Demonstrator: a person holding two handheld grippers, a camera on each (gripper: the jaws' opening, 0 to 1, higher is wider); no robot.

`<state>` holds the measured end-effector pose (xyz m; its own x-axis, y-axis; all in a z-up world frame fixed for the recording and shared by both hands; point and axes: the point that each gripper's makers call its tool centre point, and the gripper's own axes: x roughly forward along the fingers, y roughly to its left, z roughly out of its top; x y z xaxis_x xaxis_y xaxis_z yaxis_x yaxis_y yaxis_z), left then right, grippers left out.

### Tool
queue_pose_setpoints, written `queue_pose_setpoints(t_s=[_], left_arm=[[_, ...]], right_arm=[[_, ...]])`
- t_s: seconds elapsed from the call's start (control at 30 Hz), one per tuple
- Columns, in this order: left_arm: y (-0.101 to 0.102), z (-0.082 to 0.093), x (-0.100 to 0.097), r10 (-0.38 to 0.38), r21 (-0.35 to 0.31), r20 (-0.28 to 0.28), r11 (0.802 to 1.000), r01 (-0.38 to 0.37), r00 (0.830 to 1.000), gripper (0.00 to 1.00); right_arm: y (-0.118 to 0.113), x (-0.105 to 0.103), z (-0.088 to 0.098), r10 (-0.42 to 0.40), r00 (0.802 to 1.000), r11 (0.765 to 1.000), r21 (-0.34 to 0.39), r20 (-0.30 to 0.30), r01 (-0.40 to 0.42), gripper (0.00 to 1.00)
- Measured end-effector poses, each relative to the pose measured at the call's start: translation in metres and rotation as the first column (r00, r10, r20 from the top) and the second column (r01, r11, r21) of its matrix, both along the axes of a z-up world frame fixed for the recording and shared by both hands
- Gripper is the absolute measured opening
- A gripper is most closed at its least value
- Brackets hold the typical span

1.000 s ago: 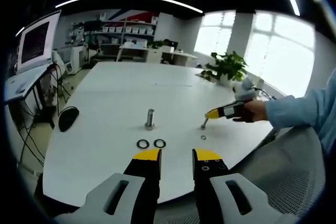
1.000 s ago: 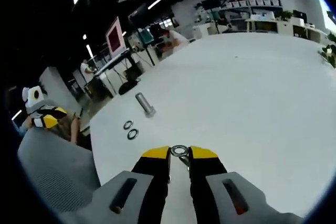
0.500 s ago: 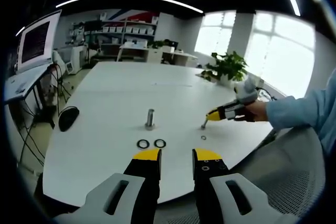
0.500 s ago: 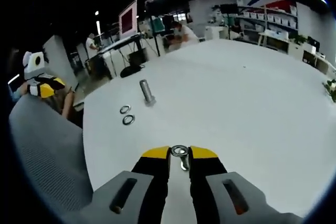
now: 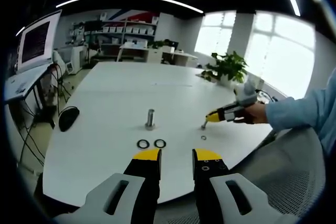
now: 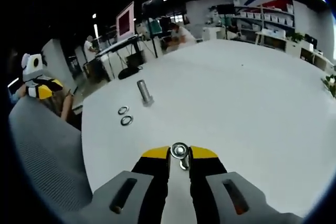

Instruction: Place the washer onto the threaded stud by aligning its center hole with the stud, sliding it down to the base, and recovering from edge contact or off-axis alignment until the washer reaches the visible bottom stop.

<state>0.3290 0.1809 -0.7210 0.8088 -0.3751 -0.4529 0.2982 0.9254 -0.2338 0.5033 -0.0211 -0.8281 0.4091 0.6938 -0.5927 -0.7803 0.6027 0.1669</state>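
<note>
A steel threaded stud (image 5: 150, 119) (image 6: 144, 92) stands upright in the middle of the white table (image 5: 115, 98). Two washers (image 5: 151, 144) (image 6: 125, 116) lie flat side by side near it. Another small washer (image 5: 203, 137) lies further right on the table. My right gripper (image 6: 179, 153) is shut on a washer (image 6: 179, 150), held at its fingertips above the table, well off to the side of the stud. In the left gripper view the right gripper (image 5: 206, 124) points down at the table, right of the stud. My left gripper (image 5: 176, 156) is open and holds nothing, near the table's front edge.
A black rounded object (image 5: 68, 117) lies at the table's left edge. A potted plant (image 5: 227, 66) stands at the far right. A monitor (image 5: 37, 40) is on a desk to the left. A grey chair (image 5: 294, 171) is beside the table. A person's blue sleeve (image 5: 302, 111) reaches in.
The right gripper view has tilted and rolled, with the washer still in the jaws. The left gripper has stayed still.
</note>
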Motion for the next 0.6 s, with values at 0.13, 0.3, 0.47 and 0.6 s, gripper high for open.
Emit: queue_pose_setpoints(t_s=[0.13,0.3,0.47,0.6], left_arm=[[0.0,0.0001,0.0,0.0,0.0,0.001,1.0,0.0,1.0,0.21],[-0.0002,0.0,0.0,-0.001,0.0,0.0,1.0,0.001,1.0,0.21],[-0.0004,0.0,0.0,-0.002,0.0,0.0,1.0,0.002,1.0,0.21],[-0.0004,-0.0001,0.0001,-0.002,0.0,0.001,1.0,0.002,1.0,0.21]], right_arm=[[0.0011,-0.0031,-0.0023,0.012,1.0,1.0,-0.019,0.0,-0.012,0.16],[0.0029,-0.004,-0.0011,0.012,1.0,1.0,-0.018,-0.002,-0.012,0.16],[0.0004,-0.0058,-0.0022,0.005,1.0,1.0,-0.021,-0.016,-0.006,0.16],[-0.0005,-0.0066,-0.0032,0.009,1.0,0.999,-0.037,-0.012,-0.009,0.16]])
